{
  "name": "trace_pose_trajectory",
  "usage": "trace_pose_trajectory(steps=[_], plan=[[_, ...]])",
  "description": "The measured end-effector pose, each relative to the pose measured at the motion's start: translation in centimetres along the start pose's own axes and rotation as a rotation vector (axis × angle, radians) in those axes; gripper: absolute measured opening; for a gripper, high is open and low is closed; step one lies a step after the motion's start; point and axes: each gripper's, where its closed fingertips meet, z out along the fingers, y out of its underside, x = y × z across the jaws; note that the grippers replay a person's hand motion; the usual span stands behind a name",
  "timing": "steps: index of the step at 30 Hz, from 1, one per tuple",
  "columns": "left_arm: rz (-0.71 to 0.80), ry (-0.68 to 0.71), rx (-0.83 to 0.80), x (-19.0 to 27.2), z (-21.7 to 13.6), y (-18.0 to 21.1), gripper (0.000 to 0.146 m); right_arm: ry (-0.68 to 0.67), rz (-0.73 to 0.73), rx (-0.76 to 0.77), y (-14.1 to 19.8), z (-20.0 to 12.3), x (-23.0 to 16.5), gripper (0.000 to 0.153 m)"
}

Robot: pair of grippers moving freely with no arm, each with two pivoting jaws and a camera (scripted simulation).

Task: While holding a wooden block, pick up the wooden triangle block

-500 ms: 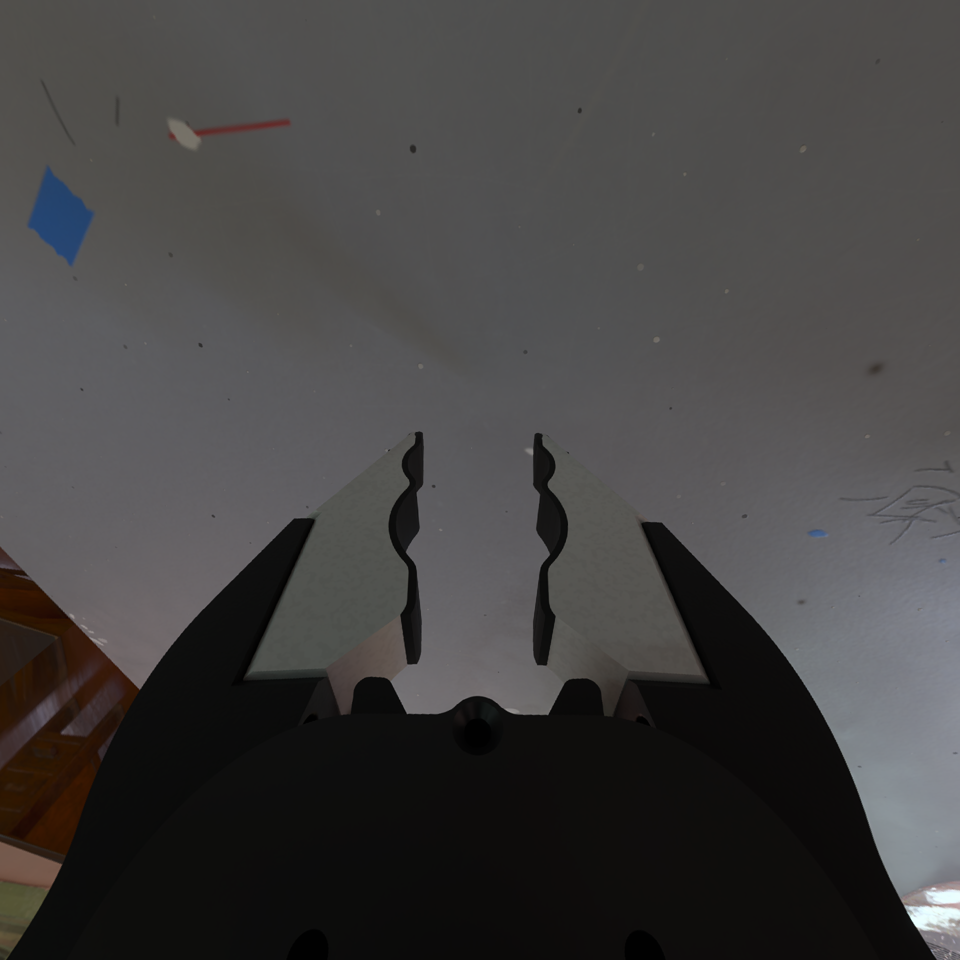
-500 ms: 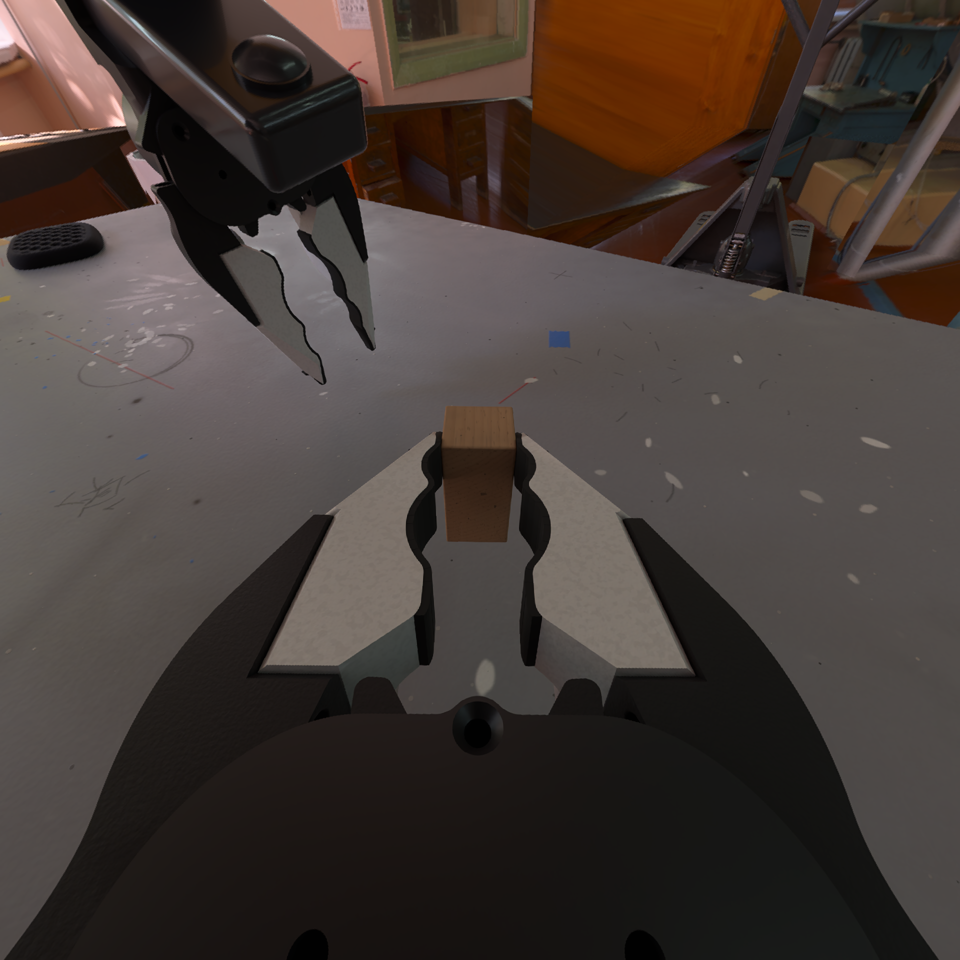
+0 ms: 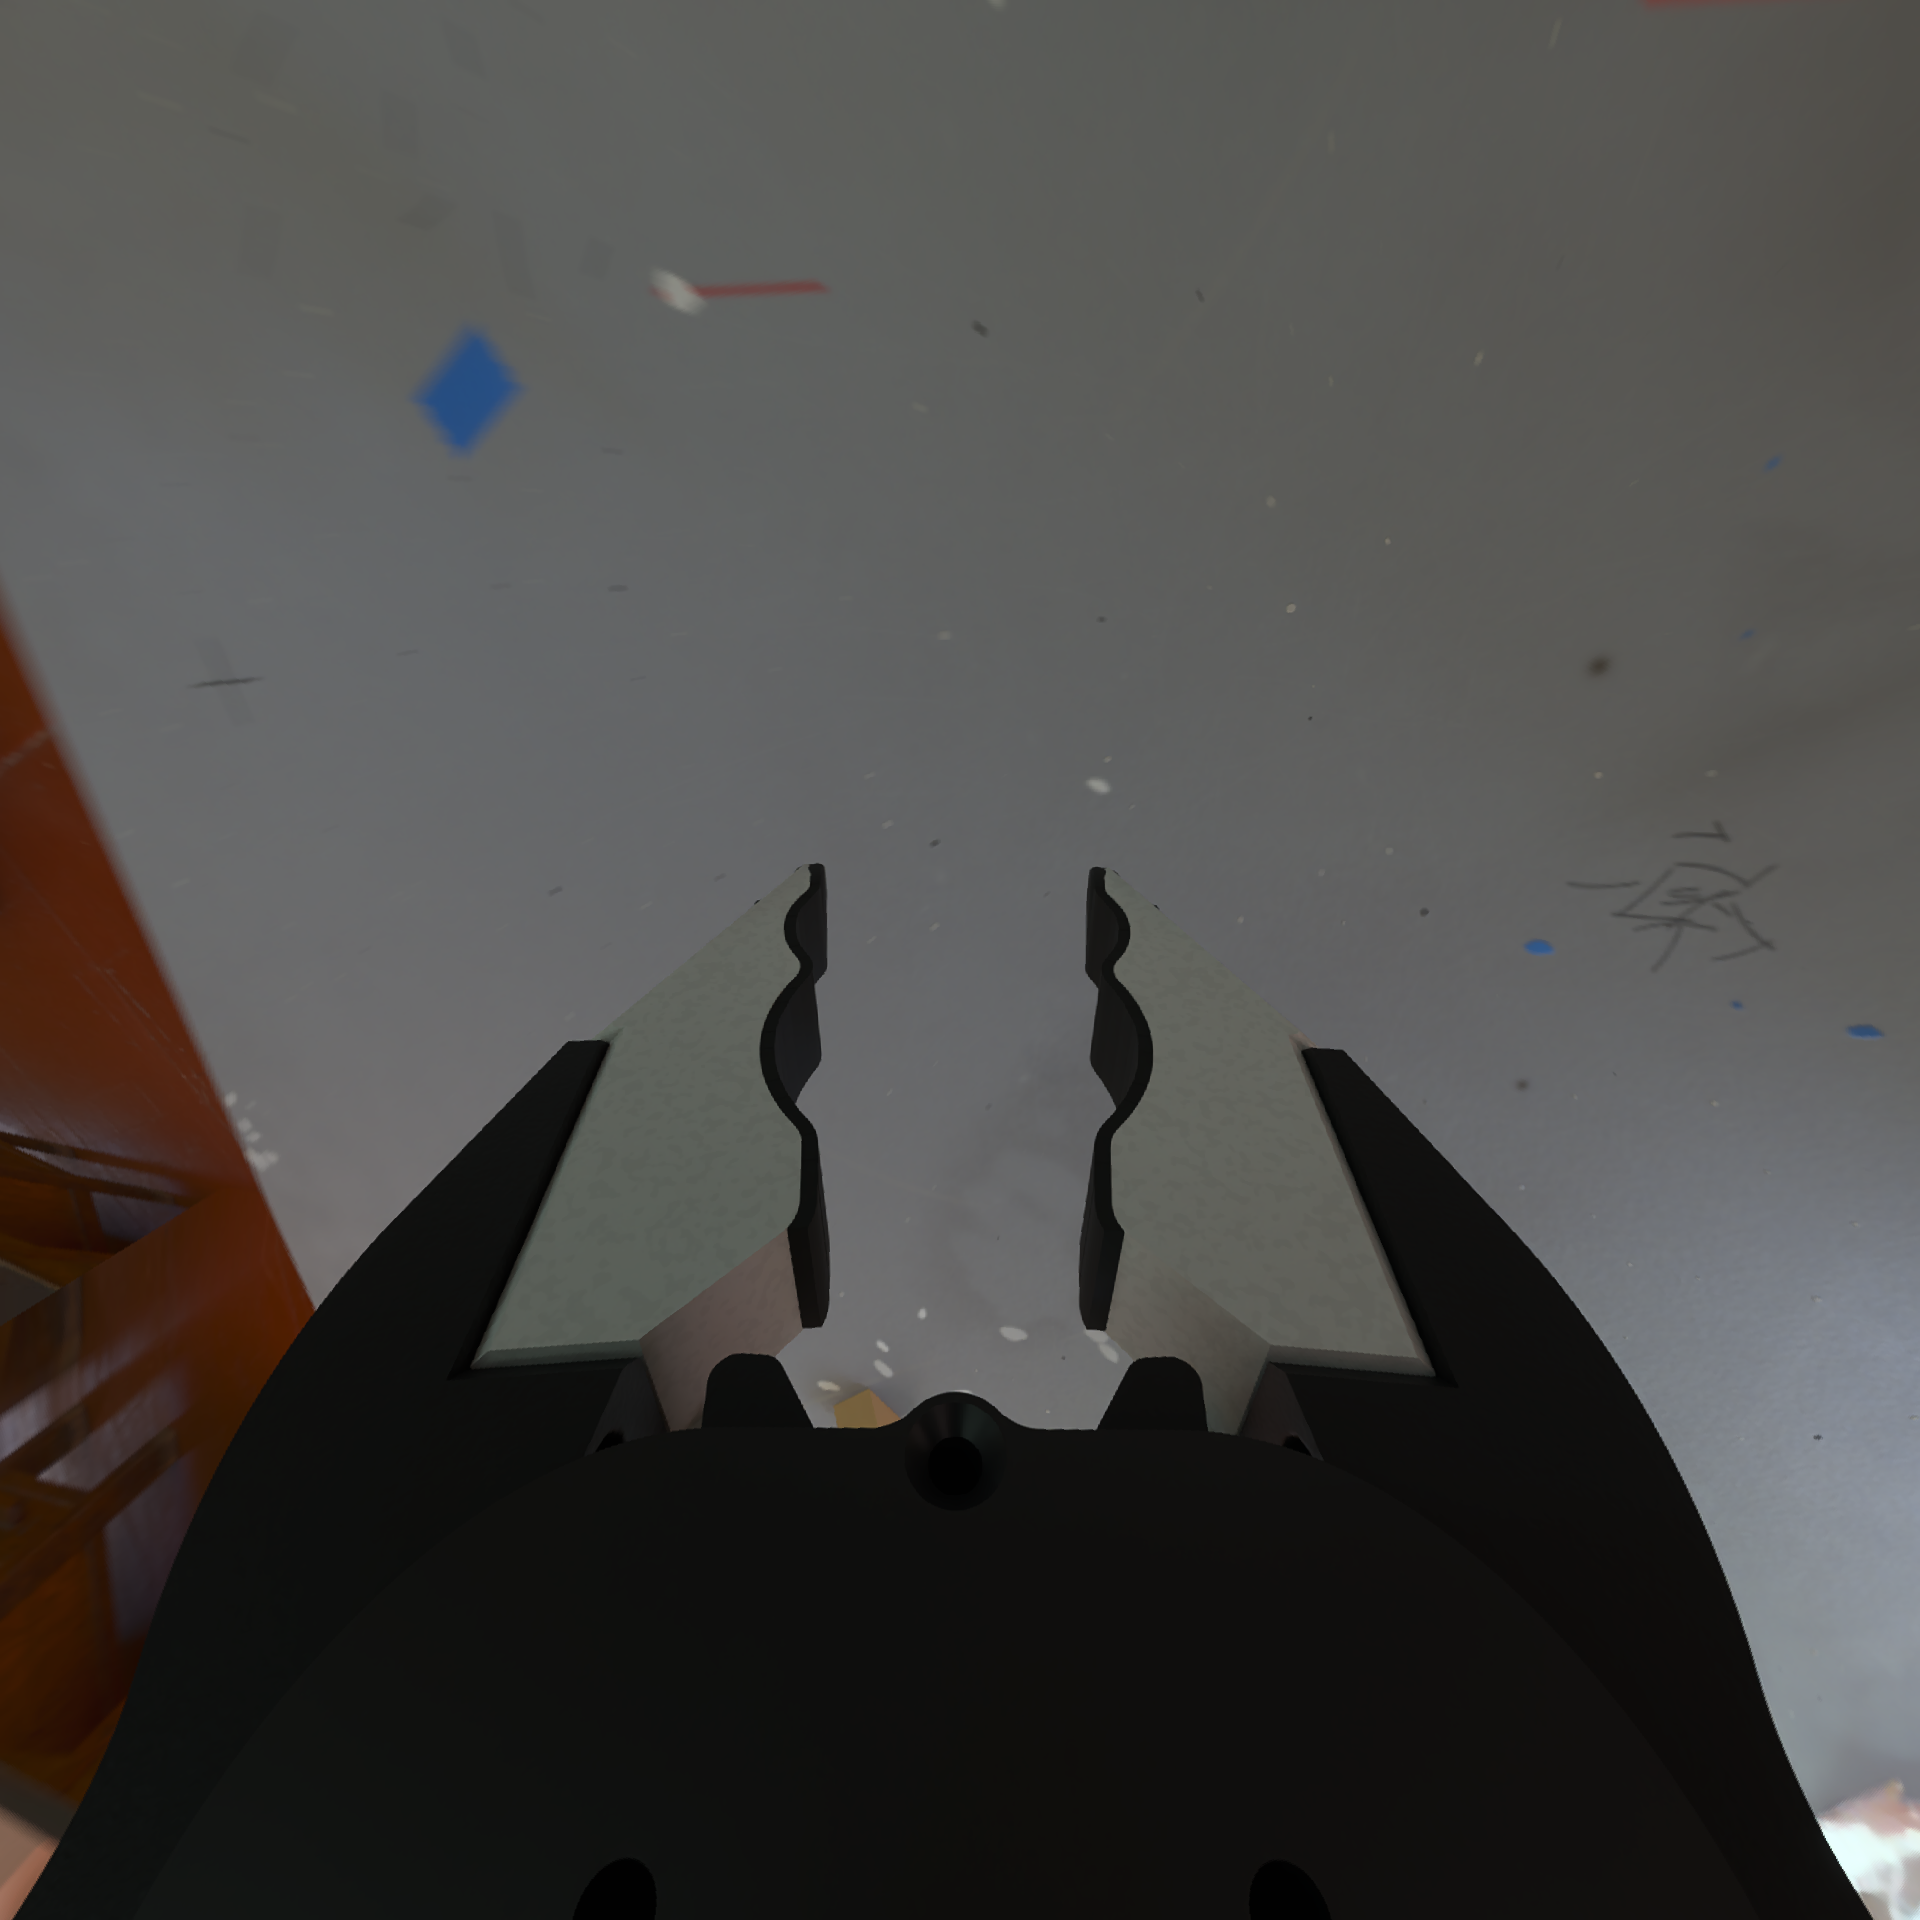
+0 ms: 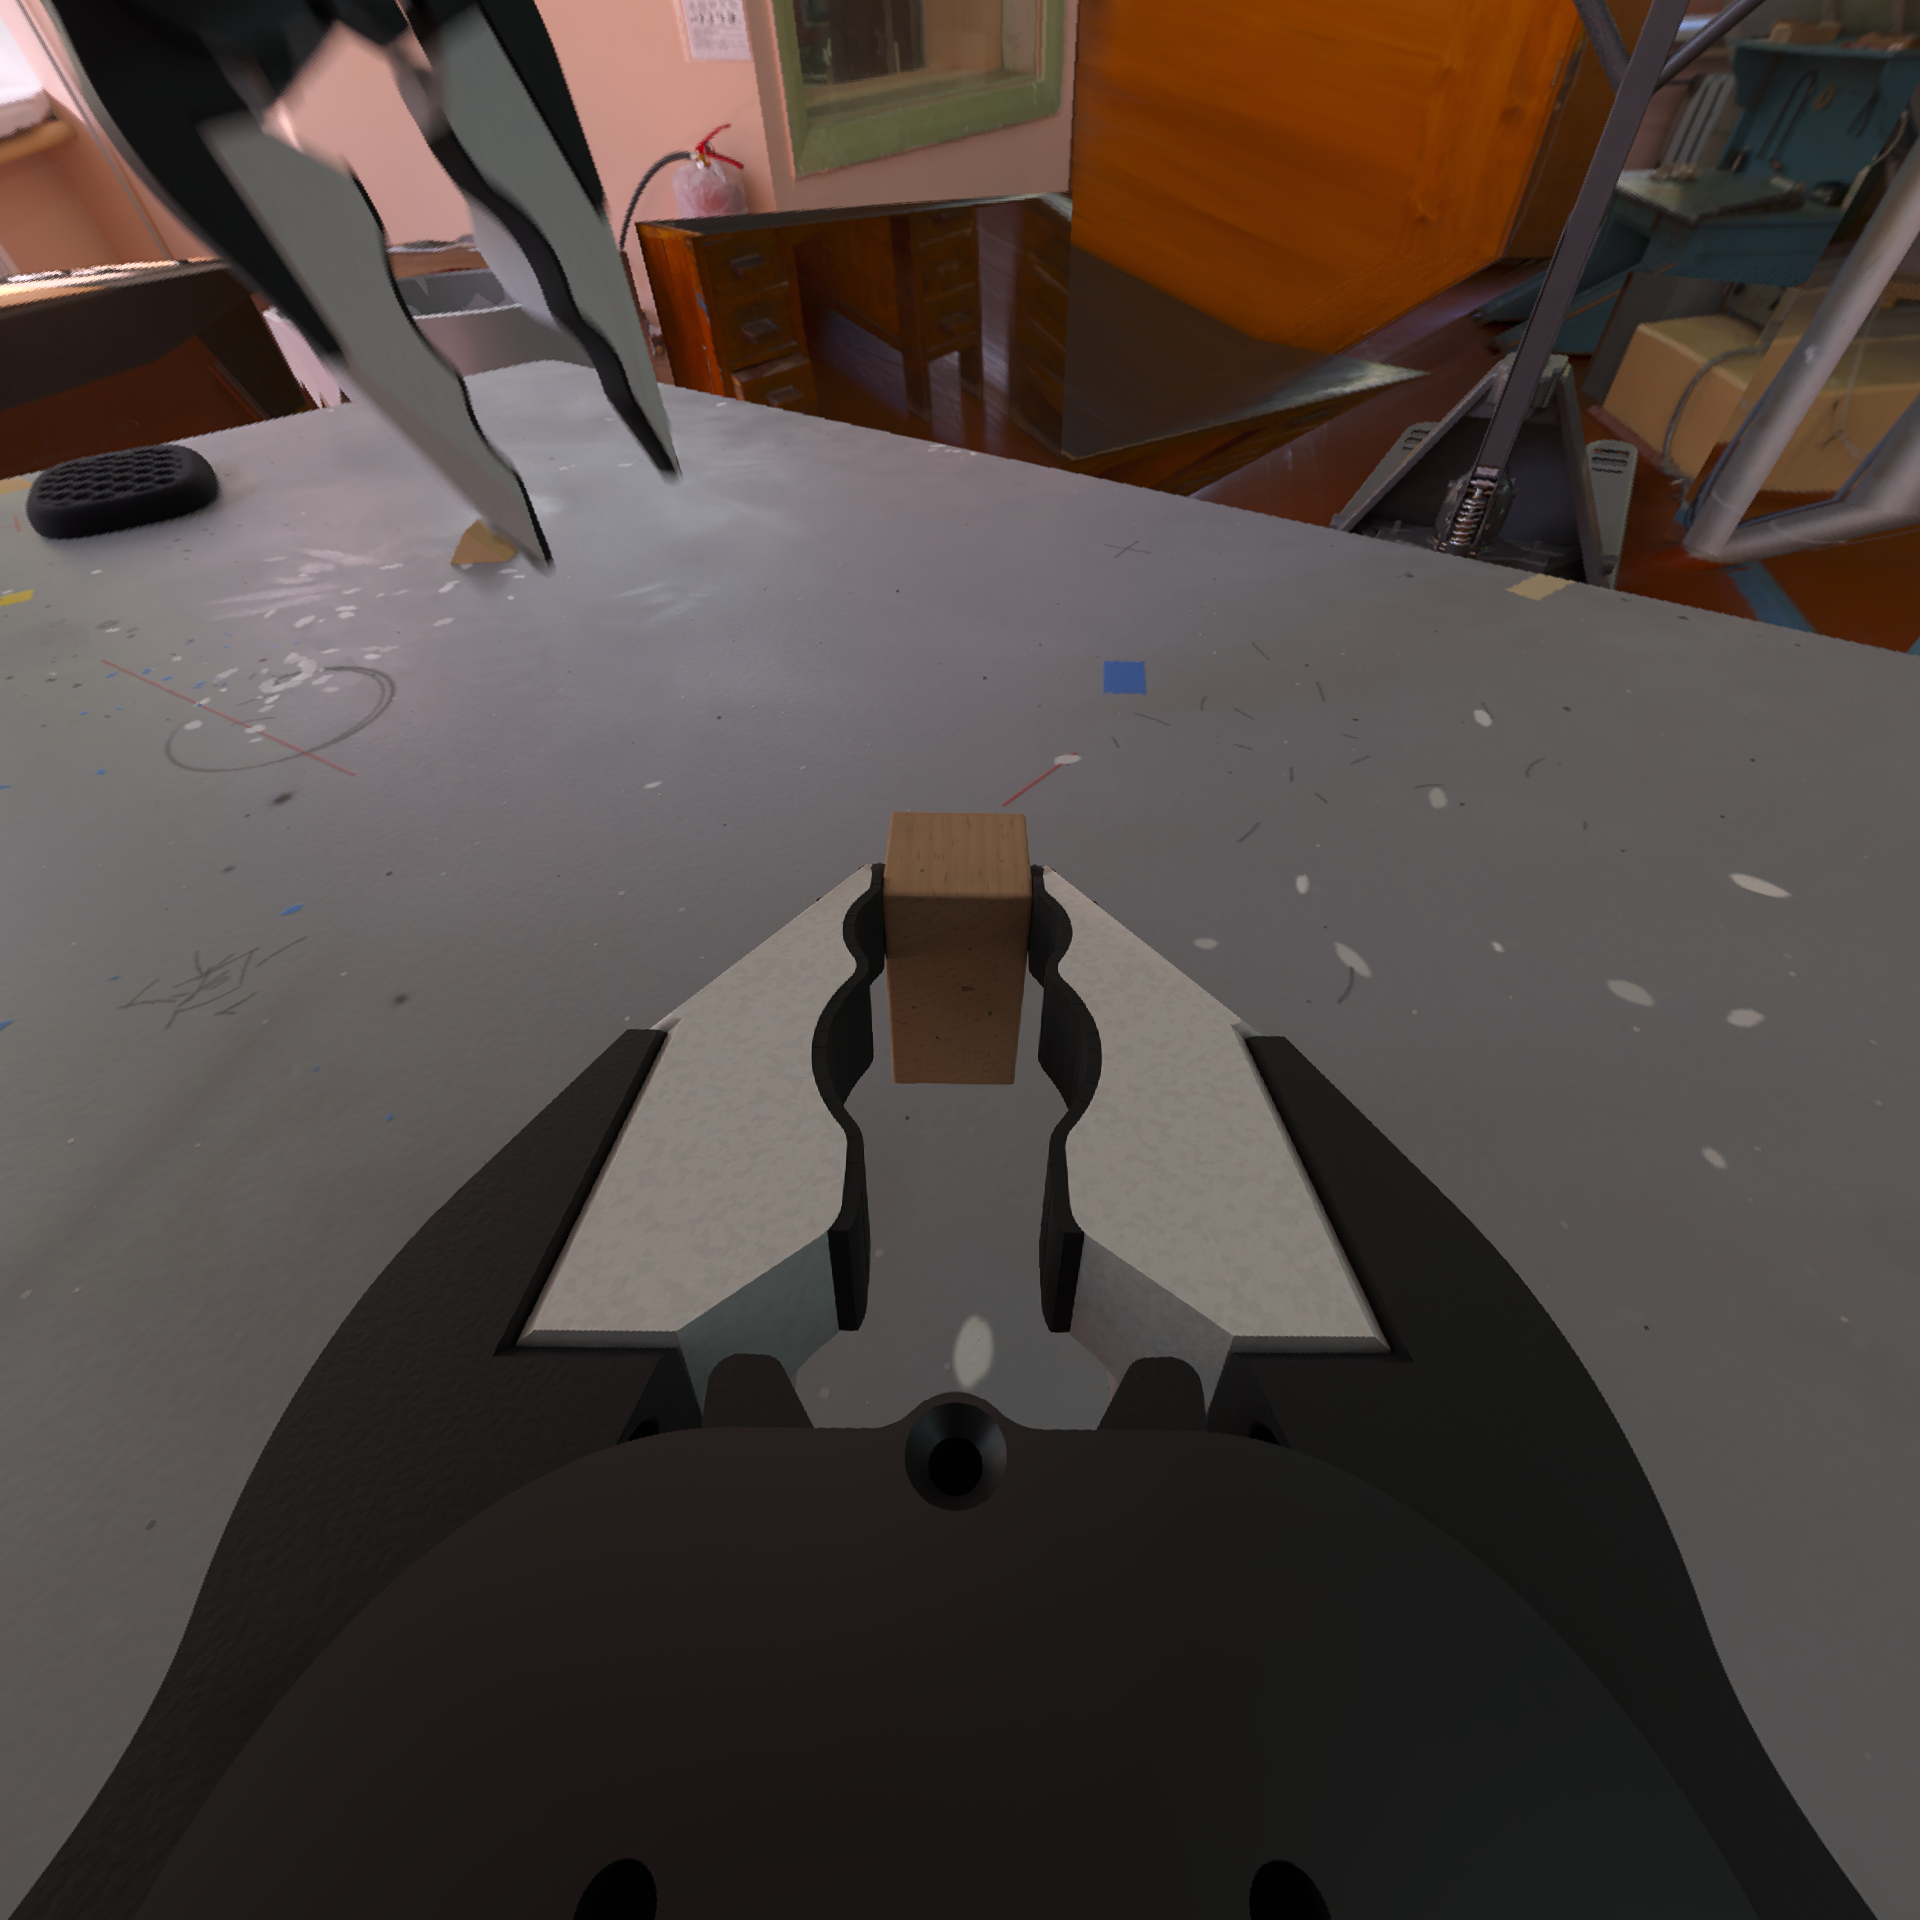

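— Where is the triangle block (image 4: 480, 548)?
— It is lying far left on the gray surface (image 4: 727, 831), beside my left hand-held gripper (image 3: 956, 878), fingers spread apart.
— And the right?
— My right hand-held gripper (image 4: 956, 883) is clamping the wooden block (image 4: 954, 956).

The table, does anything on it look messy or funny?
Nothing is spilled or broken. The grey table just has paint specks, pencil scribbles and a blue square. The right tool holds its block straight, and the triangle lies by the left tool.
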Motion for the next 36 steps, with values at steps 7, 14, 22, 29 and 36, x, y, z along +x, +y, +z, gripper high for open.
trace_pose_trajectory(steps=[7, 14, 22, 29, 36], plan=[[-0.292, -0.201, 0.080, -7.0, -9.6, 10.7, 0.048, 0.008, 0.008, 0.005, -0.1, -0.1, 0.2, 0.027], [-0.546, -0.143, -0.268, -7.1, -5.6, 29.7, 0.050, 0.028, 0.018, 0.004, -0.2, -0.1, 0.7, 0.027], [-0.657, 0.141, -0.208, -4.1, 0.7, 31.7, 0.053, 0.061, 0.044, -0.044, 1.0, 0.6, 1.3, 0.027], [-0.811, 0.320, -0.173, -3.7, 3.1, 31.2, 0.057, 0.081, 0.059, -0.068, 1.7, 1.0, 1.7, 0.027], [-0.857, 0.367, -0.202, -2.9, 4.7, 31.7, 0.051, 0.089, 0.077, -0.076, 2.0, 1.1, 2.3, 0.027]])
